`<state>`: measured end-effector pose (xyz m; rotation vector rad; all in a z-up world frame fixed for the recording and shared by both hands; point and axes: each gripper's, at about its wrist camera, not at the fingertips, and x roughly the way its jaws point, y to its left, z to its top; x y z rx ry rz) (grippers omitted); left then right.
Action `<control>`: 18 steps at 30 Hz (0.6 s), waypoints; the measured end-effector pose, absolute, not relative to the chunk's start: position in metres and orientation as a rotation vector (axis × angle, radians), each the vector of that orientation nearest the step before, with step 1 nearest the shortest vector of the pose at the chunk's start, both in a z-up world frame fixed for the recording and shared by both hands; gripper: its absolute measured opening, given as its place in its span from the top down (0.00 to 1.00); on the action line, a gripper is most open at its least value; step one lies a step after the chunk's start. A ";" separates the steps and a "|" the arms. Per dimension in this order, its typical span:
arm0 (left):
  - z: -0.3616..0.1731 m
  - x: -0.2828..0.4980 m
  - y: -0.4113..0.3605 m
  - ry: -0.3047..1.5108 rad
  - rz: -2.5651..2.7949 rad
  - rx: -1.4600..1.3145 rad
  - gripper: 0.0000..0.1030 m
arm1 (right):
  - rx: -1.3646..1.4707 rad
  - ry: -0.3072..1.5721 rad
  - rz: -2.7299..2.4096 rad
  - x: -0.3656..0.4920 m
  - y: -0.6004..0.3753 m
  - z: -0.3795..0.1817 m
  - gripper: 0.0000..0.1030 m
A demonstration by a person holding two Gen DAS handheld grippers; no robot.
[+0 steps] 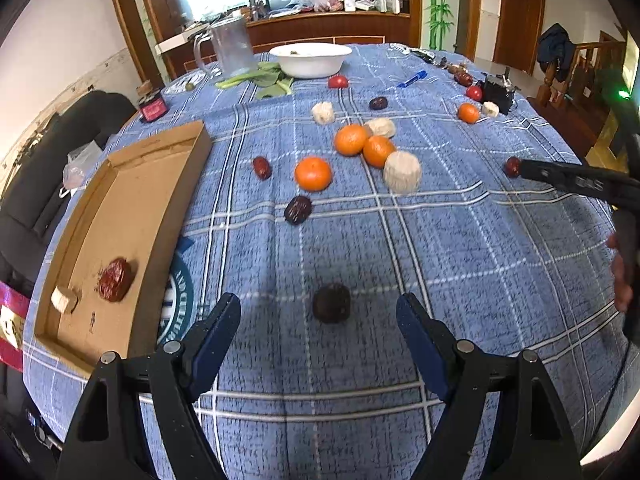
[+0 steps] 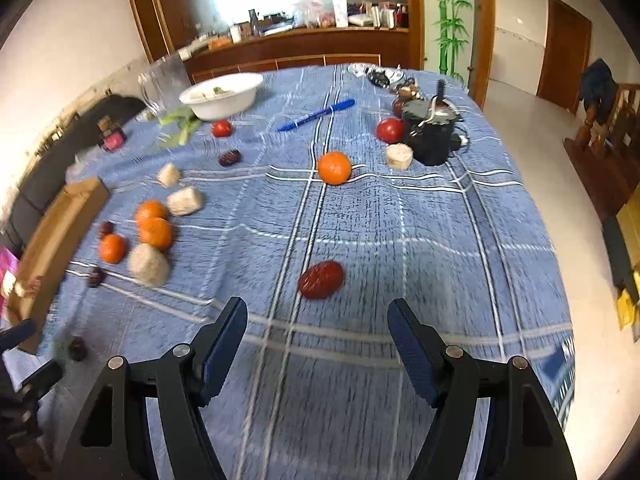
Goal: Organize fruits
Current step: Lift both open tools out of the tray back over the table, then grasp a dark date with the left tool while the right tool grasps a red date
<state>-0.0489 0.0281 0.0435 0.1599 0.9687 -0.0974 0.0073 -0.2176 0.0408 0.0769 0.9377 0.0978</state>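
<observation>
1. In the left wrist view, the left gripper [image 1: 319, 316] stood at the bottom of the frame with its two blue-padded fingers spread wide and nothing between the pads.
2. A dark date [image 1: 331, 303] lay on the blue plaid tablecloth [image 1: 480, 280] in the gap ahead of the fingertips, touching neither one.
3. At the left of the frame a cardboard tray [image 1: 160, 184] lay on the cloth, with a red date [image 1: 115, 279] and a pale chunk [image 1: 64, 299] in its lower end, just beside each other.
4. In the middle of the frame three oranges [image 1: 313, 173] lay close together with pale chunks among them, the biggest chunk [image 1: 402, 172] touching one orange.
5. Two more dates [image 1: 298, 209] lay left of and below that cluster.
6. A white bowl [image 1: 310, 59] stood at the upper centre, with a clear jug [image 1: 232, 45] to its left.
7. The right gripper [image 1: 520, 168] reached in from the right edge, its tip just beside a small red date [image 1: 512, 166].
8. In the right wrist view, the right gripper [image 2: 318, 318] had its fingers wide apart and held nothing.
9. A red date [image 2: 321, 279] lay on the cloth just above the gap, closer to the left finger.
10. A lone orange [image 2: 334, 167] sat above centre, a blue pen [image 2: 316, 115] higher up, and a black pot [image 2: 434, 132] at the upper right with a tomato [image 2: 390, 130] beside it.
</observation>
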 end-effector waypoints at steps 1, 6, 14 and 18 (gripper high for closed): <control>0.042 -0.050 0.030 0.975 -0.095 0.152 0.23 | 0.077 0.944 0.114 0.012 -0.217 0.036 0.26; 0.033 -0.048 0.037 1.017 -0.098 0.100 0.23 | 0.032 0.970 0.131 0.029 -0.211 0.024 0.50; 0.017 -0.024 0.044 1.073 -0.121 -0.026 0.24 | 0.010 0.981 0.147 0.032 -0.208 0.021 0.68; 0.012 -0.018 0.045 1.077 -0.138 -0.047 0.64 | 0.002 0.977 0.143 0.030 -0.207 0.021 0.69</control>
